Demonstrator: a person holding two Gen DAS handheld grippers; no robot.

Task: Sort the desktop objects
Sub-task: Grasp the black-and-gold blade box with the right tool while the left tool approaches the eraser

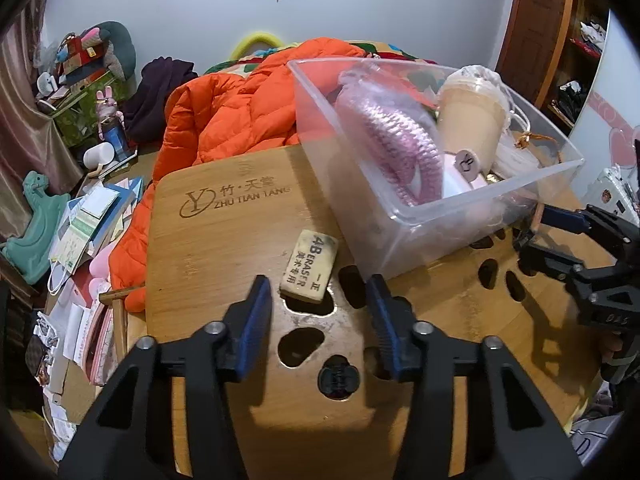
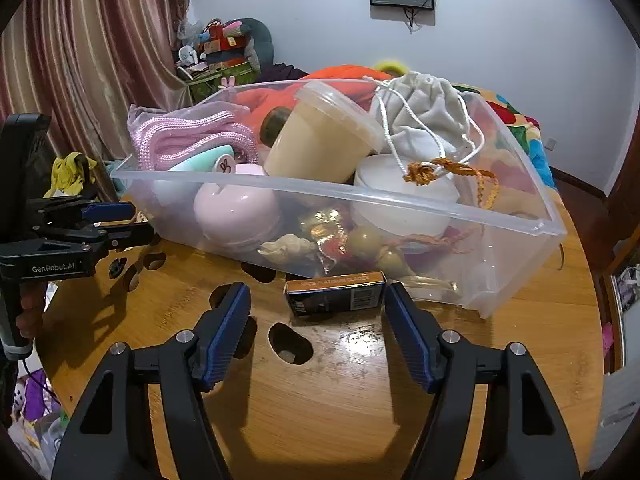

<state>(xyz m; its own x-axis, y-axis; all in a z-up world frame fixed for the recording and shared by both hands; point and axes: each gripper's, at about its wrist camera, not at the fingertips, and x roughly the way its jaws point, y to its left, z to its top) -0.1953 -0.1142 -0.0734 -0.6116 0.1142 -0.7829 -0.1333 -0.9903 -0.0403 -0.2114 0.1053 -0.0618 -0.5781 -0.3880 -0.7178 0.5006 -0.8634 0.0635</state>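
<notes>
Bamboo planks, glossy and golden, form the round desk (image 1: 224, 248), pierced by dark petal-shaped cutouts and burned with a logo. At twelve o'clock from the right gripper (image 2: 316, 304) sits a clear plastic bin (image 2: 516, 216), rectangular with slanted walls. It is crammed with a pink knitted cord bundle (image 2: 188, 136), a cream lidded tub (image 2: 320, 140), a grey drawstring cloth pouch (image 2: 420, 108), a smooth pink dome-shaped case (image 2: 236, 208) and a white round container (image 2: 404, 196). Behind it lies a puffy orange quilted jacket (image 1: 240, 112).

A worn cream eraser (image 1: 310, 266), a soft rounded block printed "4B", lies flat on the desk beside the bin. The left gripper (image 1: 318, 300) tilts steeply down, its blue ribbed fingers (image 1: 256, 312) released and apart, the eraser just ahead at twelve o'clock, untouched.

A small brown and black cardboard box (image 2: 336, 294), with a barcode, rests against the bin's front wall. The right gripper also slopes downward, fingers (image 2: 228, 320) released and wide; the box lies between the tips, nearer the right pad, and whether that pad touches cannot be told.
</notes>
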